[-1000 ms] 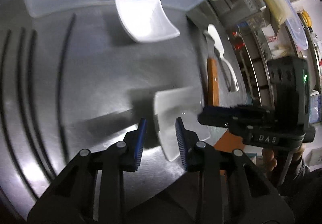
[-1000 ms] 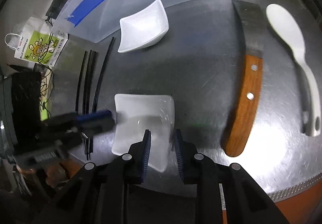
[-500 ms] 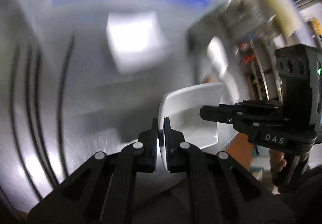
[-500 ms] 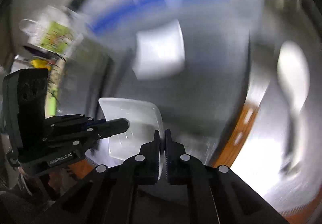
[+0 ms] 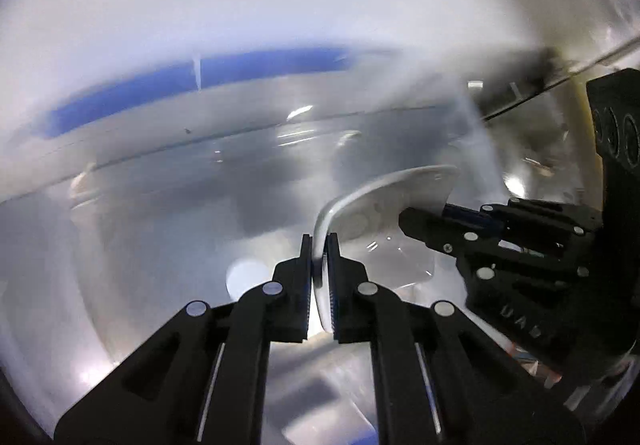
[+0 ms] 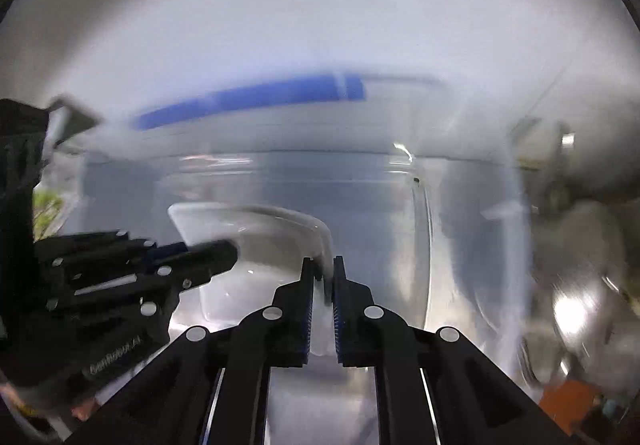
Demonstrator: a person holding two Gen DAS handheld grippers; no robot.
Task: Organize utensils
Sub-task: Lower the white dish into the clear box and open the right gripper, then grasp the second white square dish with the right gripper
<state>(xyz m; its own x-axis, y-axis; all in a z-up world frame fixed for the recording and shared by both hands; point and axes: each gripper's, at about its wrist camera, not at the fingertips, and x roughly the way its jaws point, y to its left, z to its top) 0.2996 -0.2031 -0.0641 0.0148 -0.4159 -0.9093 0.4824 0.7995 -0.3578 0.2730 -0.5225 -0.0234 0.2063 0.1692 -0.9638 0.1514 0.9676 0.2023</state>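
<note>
**White dish gripped from both sides over the clear bin**

White and square, the small ceramic dish [image 5: 384, 213] is held up off the surface, clamped at two opposite rims. In the left wrist view, the left gripper [image 5: 319, 277] is closed tight on the near-left rim, its blue-padded jaws pinching the thin edge between them. On the right of that view, the right gripper [image 5: 416, 221] is seen reaching in, its black fingers pressed onto the dish's far-right edge.

From the right wrist view, the same dish [image 6: 256, 229] is seen, blurred, with the right gripper [image 6: 322, 285] clenched on its right rim. The left gripper [image 6: 224, 255] is seen coming in from the left, clamped on the opposite side.

Behind and beneath the dish, a translucent plastic storage bin with a blue strip [image 5: 180, 173] fills most of both views; the dish is held in front of its curved clear wall [image 6: 428, 229]. Whether the dish is inside the bin's rim cannot be told, as everything is heavily smeared by blur.
</note>
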